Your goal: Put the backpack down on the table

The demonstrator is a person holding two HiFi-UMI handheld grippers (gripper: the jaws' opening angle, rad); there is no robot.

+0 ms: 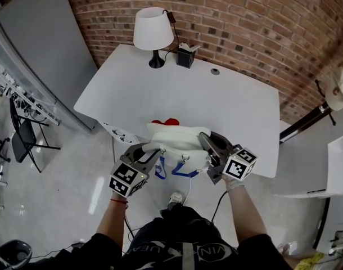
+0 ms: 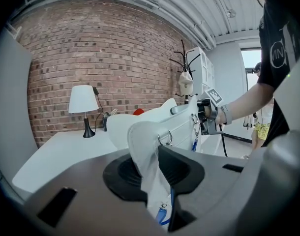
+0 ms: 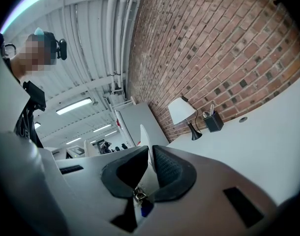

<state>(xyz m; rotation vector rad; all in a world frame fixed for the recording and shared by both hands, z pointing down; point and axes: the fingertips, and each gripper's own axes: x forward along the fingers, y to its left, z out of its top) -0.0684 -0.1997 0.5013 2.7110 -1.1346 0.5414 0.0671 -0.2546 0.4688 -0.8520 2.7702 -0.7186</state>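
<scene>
A white backpack [image 1: 177, 142] with a red patch on top and blue zipper pulls hangs over the near edge of the white table [image 1: 216, 103], held up between both grippers. My left gripper [image 1: 150, 152] is shut on its left shoulder strap [image 2: 145, 151], which runs between the black pads. My right gripper [image 1: 208, 146] is shut on the backpack's right strap [image 3: 146, 167], with a metal ring and blue tab showing below the pads. The bag's body [image 2: 160, 119] fills the middle of the left gripper view.
A white lamp [image 1: 153, 31] and a black pen holder [image 1: 185, 55] stand at the table's far edge by the brick wall. A cable grommet [image 1: 215, 71] sits nearby. A coat rack [image 1: 323, 103] stands right; chairs [image 1: 22, 134] stand left.
</scene>
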